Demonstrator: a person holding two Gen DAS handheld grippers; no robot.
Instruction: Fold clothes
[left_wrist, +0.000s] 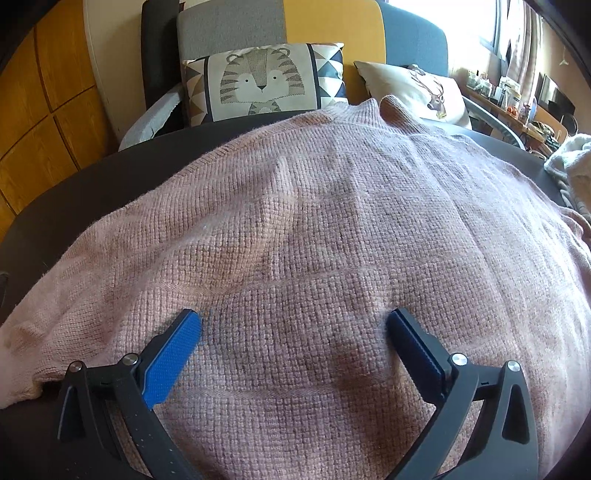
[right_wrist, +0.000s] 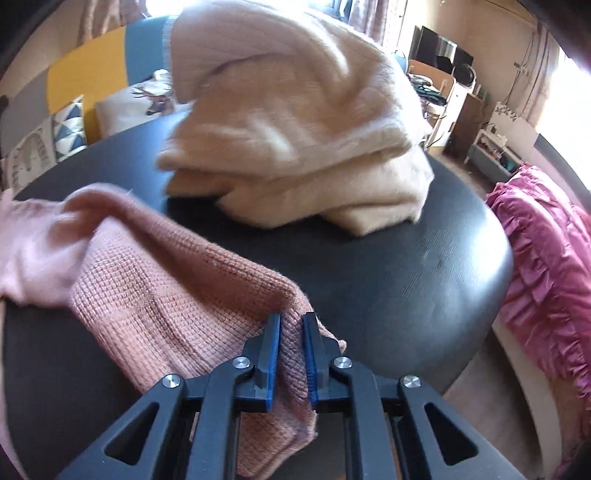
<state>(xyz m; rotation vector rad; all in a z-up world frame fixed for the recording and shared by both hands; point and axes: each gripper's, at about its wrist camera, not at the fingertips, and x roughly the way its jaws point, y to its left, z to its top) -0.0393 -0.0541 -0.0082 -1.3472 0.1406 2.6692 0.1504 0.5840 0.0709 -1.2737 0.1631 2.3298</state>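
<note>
On the dark round table (right_wrist: 424, 277), the pink knit sweater (left_wrist: 314, 229) lay spread flat, its collar toward the tiger cushion (left_wrist: 264, 83). The left gripper (left_wrist: 293, 328) hung over the sweater, fingers wide apart and empty. Near the table's front edge, the right gripper (right_wrist: 291, 328) was clamped on a sweater sleeve (right_wrist: 177, 295), with a folded cream sweater (right_wrist: 295, 147) behind.

Left gripper (left_wrist: 293, 325) jaws wide apart, right gripper (right_wrist: 291, 325) jaws clamped

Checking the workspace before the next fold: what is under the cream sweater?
The cream sweater lies in a folded heap directly on the black table. Whether anything sits beneath it cannot be seen; the heap covers that spot.
</note>
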